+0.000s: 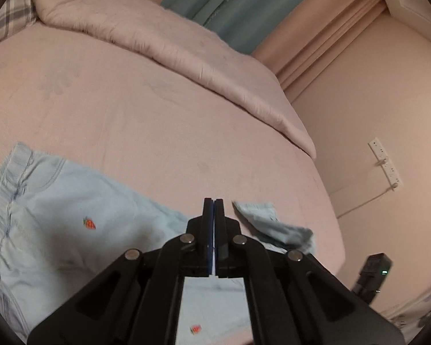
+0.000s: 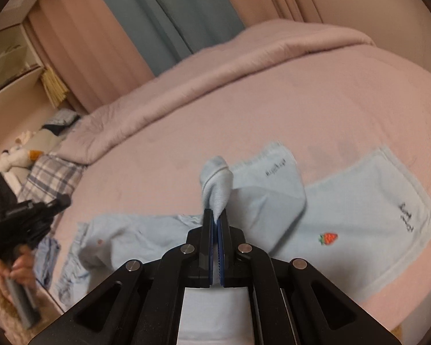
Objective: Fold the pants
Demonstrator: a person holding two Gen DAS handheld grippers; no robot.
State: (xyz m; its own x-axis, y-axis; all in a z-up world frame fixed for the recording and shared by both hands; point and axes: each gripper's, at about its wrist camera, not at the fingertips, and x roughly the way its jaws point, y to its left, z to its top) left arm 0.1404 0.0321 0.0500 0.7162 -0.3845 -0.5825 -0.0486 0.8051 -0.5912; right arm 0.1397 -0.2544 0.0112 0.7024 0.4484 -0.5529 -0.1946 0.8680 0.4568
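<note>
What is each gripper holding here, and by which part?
Right gripper pinches the light-blue pants by a bunched-up leg hem. Left gripper is shut with nothing between its fingers.

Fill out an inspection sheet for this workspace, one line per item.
Surface: bed with pink sheet, duvet bunched along the far side.
Job's things: light blue pants with strawberry marks, spread on the bed, one leg lifted.
Clutter: plaid pillow, soft toys.
Grippers: left gripper shut, nothing visible between its pads; right gripper shut on a pinch of pants.
Cables: white cable from a wall power strip.
Surroundings: curtains, shelf.
</note>
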